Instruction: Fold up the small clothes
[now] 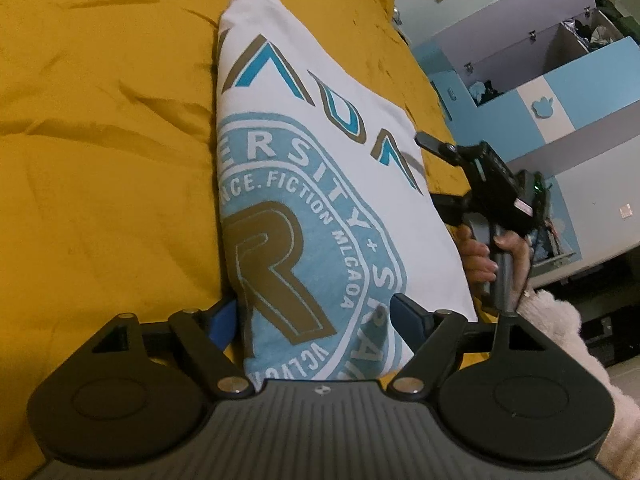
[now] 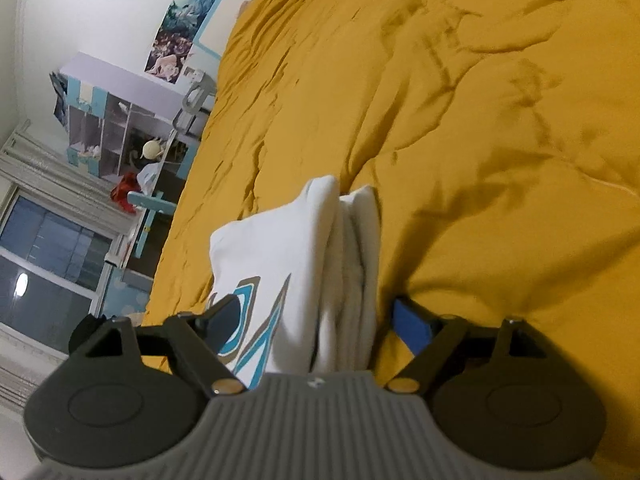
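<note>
A folded white T-shirt [image 1: 320,168] with a light-blue and brown crest print lies on the mustard-yellow bed cover [image 1: 100,140]. My left gripper [image 1: 316,316] stands open, its blue-padded fingers on either side of the shirt's near end. In the right wrist view the shirt [image 2: 304,248] shows its stacked folded edge. My right gripper [image 2: 320,320] is open too, with the shirt's edge between its fingers. The right gripper and the hand that holds it also show in the left wrist view [image 1: 480,176], at the shirt's right edge.
A blue and white dresser [image 1: 540,92] with open drawers stands beyond the bed's right side. In the right wrist view a shelf unit [image 2: 116,128] and a dark window [image 2: 48,256] lie past the bed's left edge. The cover [image 2: 480,120] is rumpled.
</note>
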The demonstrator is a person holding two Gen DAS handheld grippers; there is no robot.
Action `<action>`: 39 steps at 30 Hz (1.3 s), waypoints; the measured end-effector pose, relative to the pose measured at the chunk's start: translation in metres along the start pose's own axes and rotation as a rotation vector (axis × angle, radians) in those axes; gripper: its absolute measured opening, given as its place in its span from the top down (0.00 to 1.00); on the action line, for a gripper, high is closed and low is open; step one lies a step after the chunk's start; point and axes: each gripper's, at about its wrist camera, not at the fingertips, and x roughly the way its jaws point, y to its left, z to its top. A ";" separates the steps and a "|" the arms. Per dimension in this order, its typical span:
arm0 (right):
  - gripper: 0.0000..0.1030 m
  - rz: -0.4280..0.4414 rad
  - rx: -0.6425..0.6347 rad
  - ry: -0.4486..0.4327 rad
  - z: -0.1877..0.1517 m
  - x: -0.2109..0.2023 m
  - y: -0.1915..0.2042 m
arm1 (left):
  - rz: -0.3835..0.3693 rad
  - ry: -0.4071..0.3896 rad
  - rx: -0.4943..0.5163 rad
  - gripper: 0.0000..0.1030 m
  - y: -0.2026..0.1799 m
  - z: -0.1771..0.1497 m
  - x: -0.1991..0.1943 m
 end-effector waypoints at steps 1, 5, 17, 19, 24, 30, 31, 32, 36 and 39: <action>0.22 0.006 -0.002 0.001 0.000 0.001 0.000 | -0.015 0.019 -0.007 0.12 0.001 0.000 0.000; 0.20 0.034 0.002 0.012 0.004 0.006 -0.003 | -0.063 0.073 -0.004 0.12 0.005 -0.004 -0.004; 0.19 0.059 0.019 0.027 0.020 0.037 0.003 | -0.128 0.186 -0.188 0.04 0.000 0.022 0.036; 0.19 0.102 -0.004 0.042 0.020 0.034 0.008 | -0.175 0.183 -0.216 0.04 0.005 0.021 0.031; 0.19 0.099 -0.040 0.091 0.021 0.040 0.013 | -0.286 0.192 -0.315 0.05 0.027 0.019 0.032; 0.20 0.106 0.028 0.024 0.027 0.064 0.014 | -0.272 0.234 -0.312 0.04 0.022 0.021 0.052; 0.20 0.092 0.030 0.032 0.028 0.068 0.014 | -0.279 0.231 -0.333 0.05 0.025 0.021 0.051; 0.21 0.090 0.030 0.034 0.028 0.069 0.015 | -0.290 0.230 -0.361 0.09 0.031 0.021 0.050; 0.54 -0.007 0.001 0.034 0.029 0.068 0.020 | -0.299 0.217 -0.409 0.48 0.047 0.014 0.046; 0.66 -0.030 0.008 0.029 0.028 0.068 0.016 | -0.281 0.197 -0.356 0.62 0.041 0.012 0.043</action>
